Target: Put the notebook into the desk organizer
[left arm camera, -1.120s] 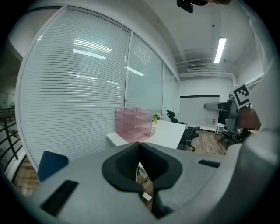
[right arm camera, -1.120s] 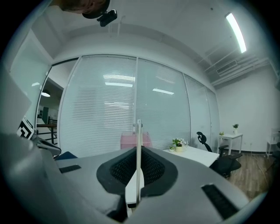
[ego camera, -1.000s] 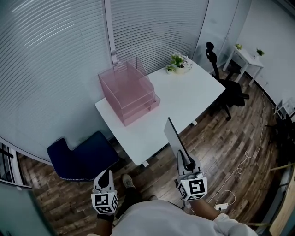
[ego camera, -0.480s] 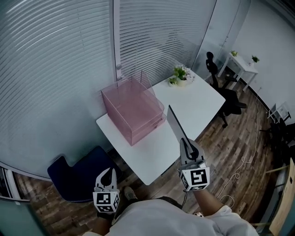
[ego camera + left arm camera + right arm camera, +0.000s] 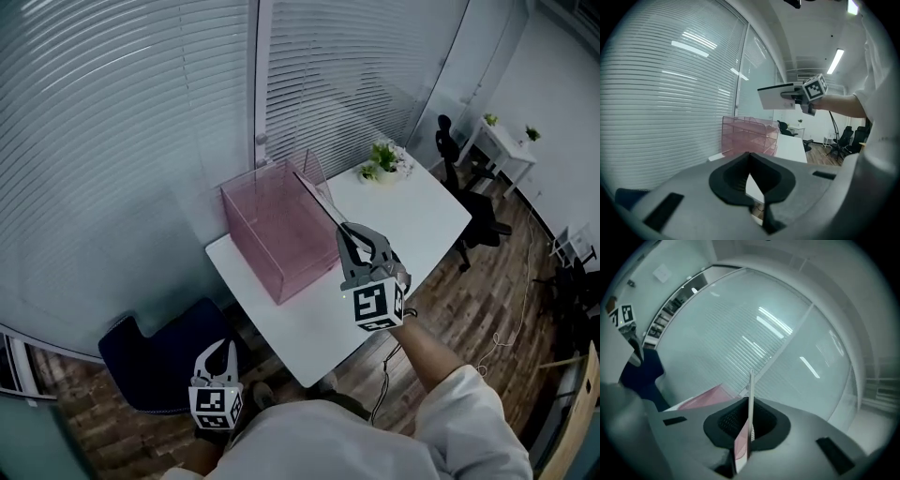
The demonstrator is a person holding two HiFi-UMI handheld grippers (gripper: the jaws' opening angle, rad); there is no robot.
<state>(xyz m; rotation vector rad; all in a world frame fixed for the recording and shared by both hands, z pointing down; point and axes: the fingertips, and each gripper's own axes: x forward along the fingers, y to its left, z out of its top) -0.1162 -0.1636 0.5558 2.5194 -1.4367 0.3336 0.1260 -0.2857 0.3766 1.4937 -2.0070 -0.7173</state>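
Note:
A pink see-through desk organizer (image 5: 277,234) stands at the left end of the white table (image 5: 417,211); the left gripper view shows the organizer (image 5: 750,136) too. My right gripper (image 5: 349,234) is shut on the notebook (image 5: 319,197), a thin board seen edge-on. It is raised over the organizer's right side. In the right gripper view the notebook (image 5: 750,401) stands upright between the jaws, above the pink organizer (image 5: 705,397). From the left gripper view the notebook (image 5: 776,96) hangs high over the organizer. My left gripper (image 5: 218,354) stays low near my body, shut and empty.
A potted plant (image 5: 384,157) sits at the table's far end. A black office chair (image 5: 473,202) stands to the table's right. A dark blue seat (image 5: 155,361) lies on the wood floor left of the table. Slatted blinds (image 5: 122,141) cover the glass wall behind.
My right gripper has carried the notebook up, forward and left, from below the table's near edge to over the organizer. The left gripper has hardly moved.

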